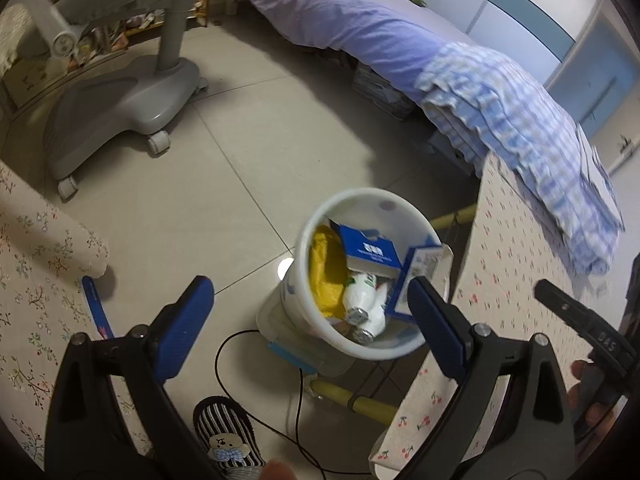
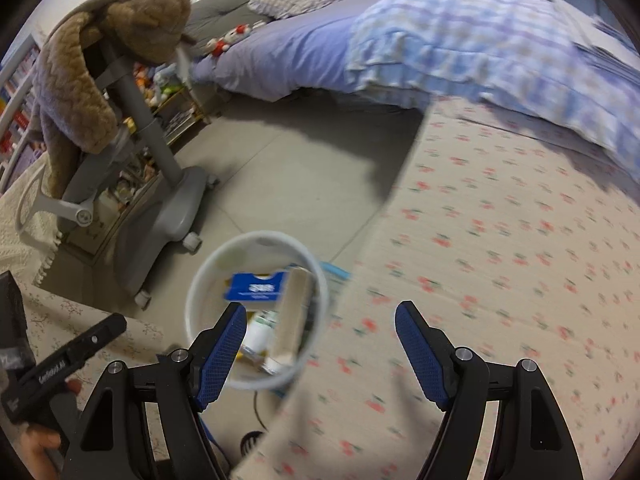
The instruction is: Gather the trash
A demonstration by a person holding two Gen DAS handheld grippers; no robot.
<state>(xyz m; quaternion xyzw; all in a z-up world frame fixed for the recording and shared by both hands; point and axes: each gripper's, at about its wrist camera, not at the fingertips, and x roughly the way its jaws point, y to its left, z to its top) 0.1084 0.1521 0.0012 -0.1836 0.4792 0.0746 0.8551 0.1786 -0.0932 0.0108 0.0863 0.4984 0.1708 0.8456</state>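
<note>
A white trash bin point(image 1: 384, 208) stands on the tiled floor between two cloth-covered tables. It holds a blue carton point(image 1: 370, 250), a yellow bag point(image 1: 326, 272), two small white bottles point(image 1: 362, 304) and a second blue-and-white carton point(image 1: 420, 272). My left gripper point(image 1: 308, 320) is open and empty, above and in front of the bin. My right gripper point(image 2: 320, 352) is open and empty, over the bin's point(image 2: 200, 280) right rim and the table edge. In the right wrist view a pale carton point(image 2: 292, 312) is blurred over the bin's mouth; whether it rests inside I cannot tell.
A cherry-print table point(image 2: 500, 260) lies to the right, a floral-print one point(image 1: 36, 264) to the left. A grey wheeled chair base point(image 1: 120, 108) stands behind on the floor. A bed point(image 1: 360, 20) with a checked blanket lies beyond. A black cable point(image 1: 298, 400) and a striped slipper point(image 1: 228, 436) lie on the floor.
</note>
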